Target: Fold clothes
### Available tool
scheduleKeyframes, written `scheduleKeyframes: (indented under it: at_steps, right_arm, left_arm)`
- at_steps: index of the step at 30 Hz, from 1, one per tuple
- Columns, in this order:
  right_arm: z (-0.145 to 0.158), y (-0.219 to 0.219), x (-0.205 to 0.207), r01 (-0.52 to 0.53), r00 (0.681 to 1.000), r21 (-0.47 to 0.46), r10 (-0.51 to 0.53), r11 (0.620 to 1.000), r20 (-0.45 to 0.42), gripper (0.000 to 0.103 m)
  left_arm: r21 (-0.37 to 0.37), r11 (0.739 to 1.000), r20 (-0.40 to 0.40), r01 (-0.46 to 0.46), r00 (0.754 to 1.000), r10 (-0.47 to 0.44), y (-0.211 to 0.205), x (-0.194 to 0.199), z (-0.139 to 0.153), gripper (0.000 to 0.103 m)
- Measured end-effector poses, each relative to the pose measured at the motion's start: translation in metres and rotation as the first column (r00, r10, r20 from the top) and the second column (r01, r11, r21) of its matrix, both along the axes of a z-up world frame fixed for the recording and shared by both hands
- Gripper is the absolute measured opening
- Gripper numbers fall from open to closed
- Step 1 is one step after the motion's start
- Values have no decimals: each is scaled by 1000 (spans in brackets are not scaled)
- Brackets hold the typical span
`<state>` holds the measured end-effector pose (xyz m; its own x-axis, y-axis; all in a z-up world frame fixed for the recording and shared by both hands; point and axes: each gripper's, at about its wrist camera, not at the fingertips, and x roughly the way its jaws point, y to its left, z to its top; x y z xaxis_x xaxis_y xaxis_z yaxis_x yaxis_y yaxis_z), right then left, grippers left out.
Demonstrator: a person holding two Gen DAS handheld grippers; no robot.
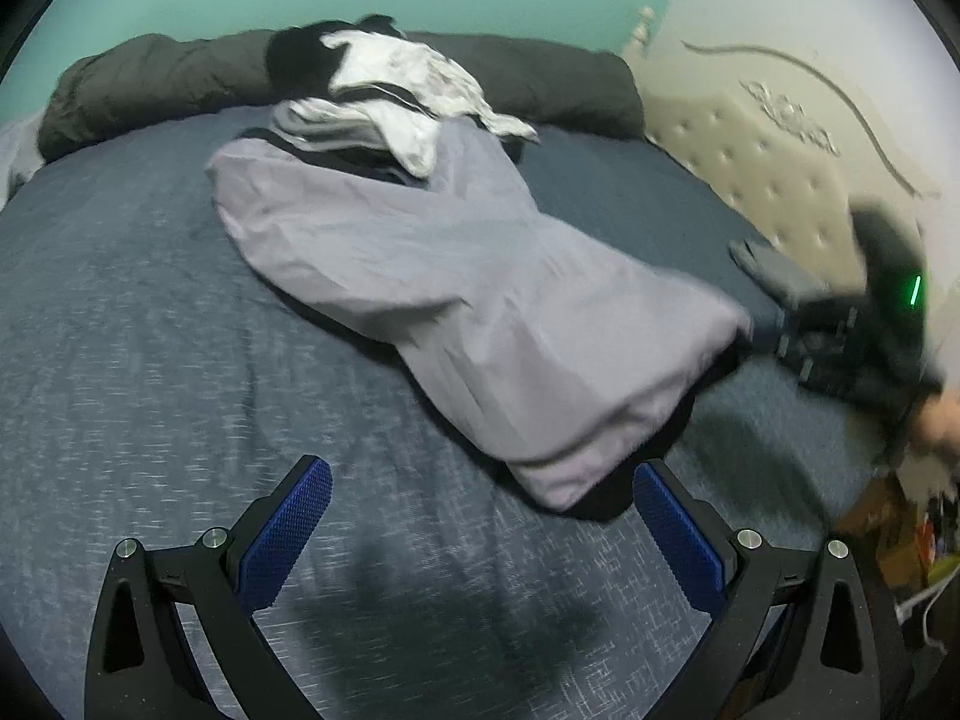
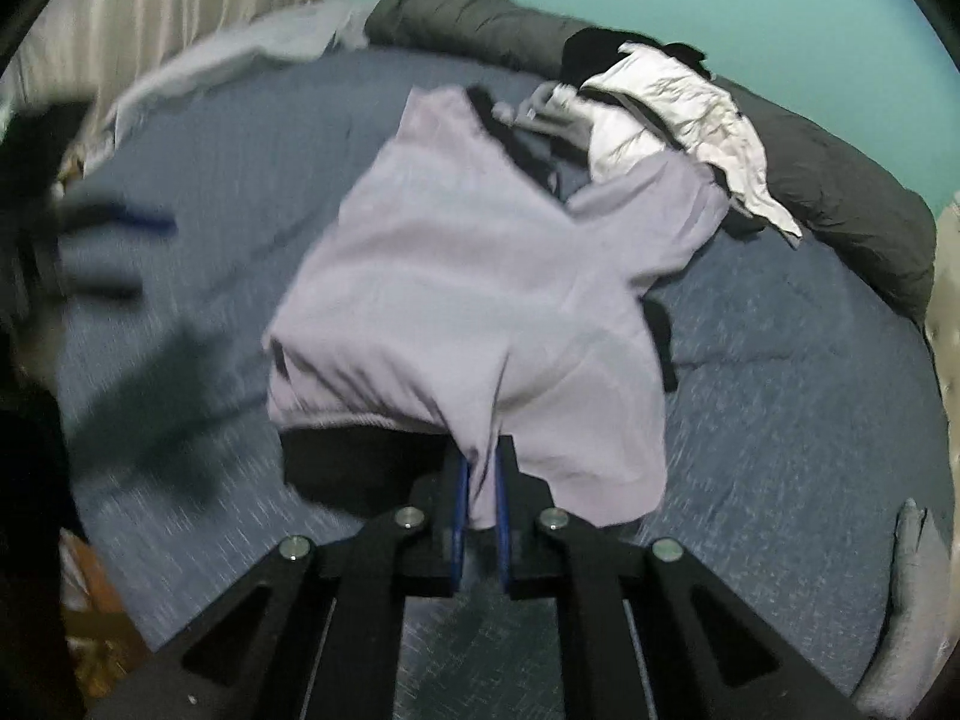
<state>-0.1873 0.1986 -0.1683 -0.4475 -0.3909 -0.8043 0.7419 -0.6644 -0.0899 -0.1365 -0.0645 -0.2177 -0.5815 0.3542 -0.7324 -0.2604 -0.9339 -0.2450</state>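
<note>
Your right gripper [image 2: 481, 480] is clamped on the lilac shirt's [image 2: 480, 276] near edge, lifting it off the blue bedspread [image 2: 780, 372]. Your left gripper [image 1: 483, 516] hangs w/ jaws wide apart, empty, just beside the hem.

Left gripper [image 1: 483, 531]: black angular arms, silver round screws, blue textured pads [image 1: 288, 531]. Right gripper [image 2: 480, 516] matches it; from the left camera its black body shows a green light.

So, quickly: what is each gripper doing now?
Left gripper: open, holding nothing.
Right gripper: closed on the lilac garment, near its edge.
</note>
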Motion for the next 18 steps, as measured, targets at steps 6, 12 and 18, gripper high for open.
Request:
scheduleKeyframes:
  at_steps: [6,12,18]
  right_arm:
    - [28,0,-15,11,1000,-49,-11,999,-2,7]
    - [34,3,-22,20,1000,-77,-19,997,14,7]
    - [33,7,-25,19,999,-96,-17,995,28,7]
  left_arm:
    - [12,997,24,74,997,-74,34,-9,-23,102]
    - [69,996,44,60,997,-63,52,-22,-44,95]
    - [135,989,49,58,997,-65,63,-29,-59,90]
